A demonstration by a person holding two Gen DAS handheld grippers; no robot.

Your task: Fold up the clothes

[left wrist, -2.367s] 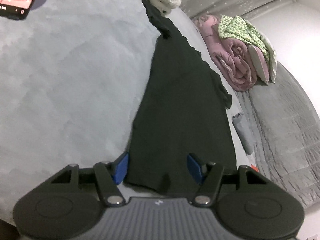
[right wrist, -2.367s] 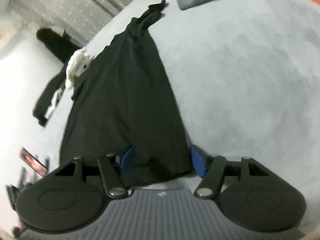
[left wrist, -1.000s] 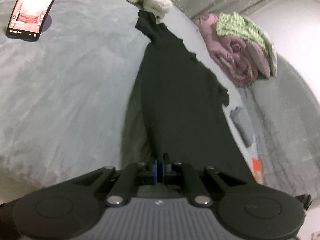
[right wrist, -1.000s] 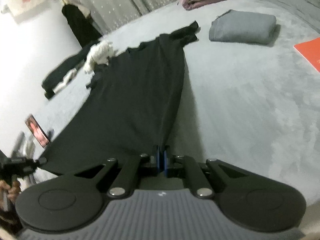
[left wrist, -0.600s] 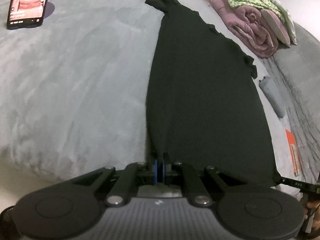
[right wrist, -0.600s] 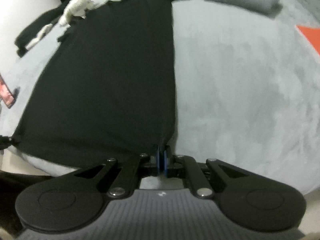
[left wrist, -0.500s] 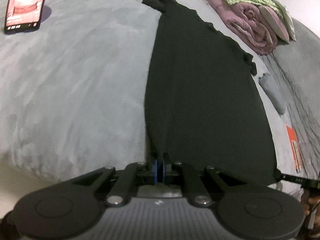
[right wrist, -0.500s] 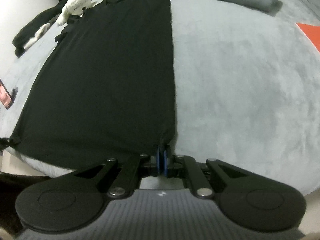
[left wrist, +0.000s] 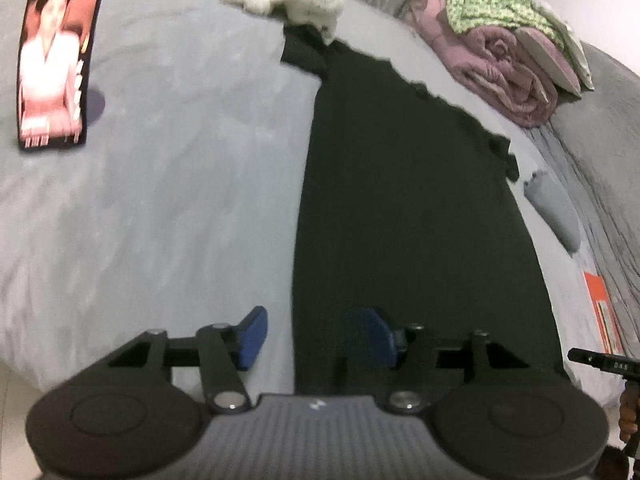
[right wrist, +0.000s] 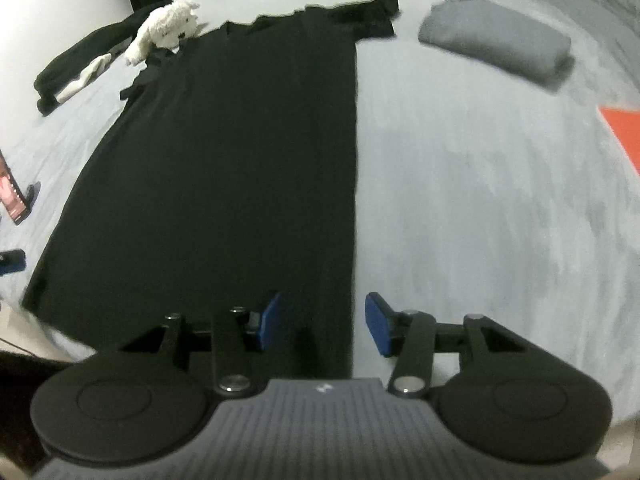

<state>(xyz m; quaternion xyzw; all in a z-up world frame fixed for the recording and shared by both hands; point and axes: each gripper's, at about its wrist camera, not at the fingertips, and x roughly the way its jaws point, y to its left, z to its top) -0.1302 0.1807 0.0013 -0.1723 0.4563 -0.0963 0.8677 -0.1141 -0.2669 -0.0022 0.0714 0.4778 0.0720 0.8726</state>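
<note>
Black t-shirt [right wrist: 240,168] lies flat on bed [right wrist: 480,208]; we've got left claw [left wrist: 316,336] & right claw [right wrist: 324,322] both released, straddling hem corners, shirt stretching ahead.

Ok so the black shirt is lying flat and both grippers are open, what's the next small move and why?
Probably close the left hand-held gripper on the hem corner of the black shirt between its pads. The shirt lies spread flat on the grey bed, unfolded, and both the left and the right hand-held gripper sit open astride its near edges, so a fold needs a fresh grip first.
</note>
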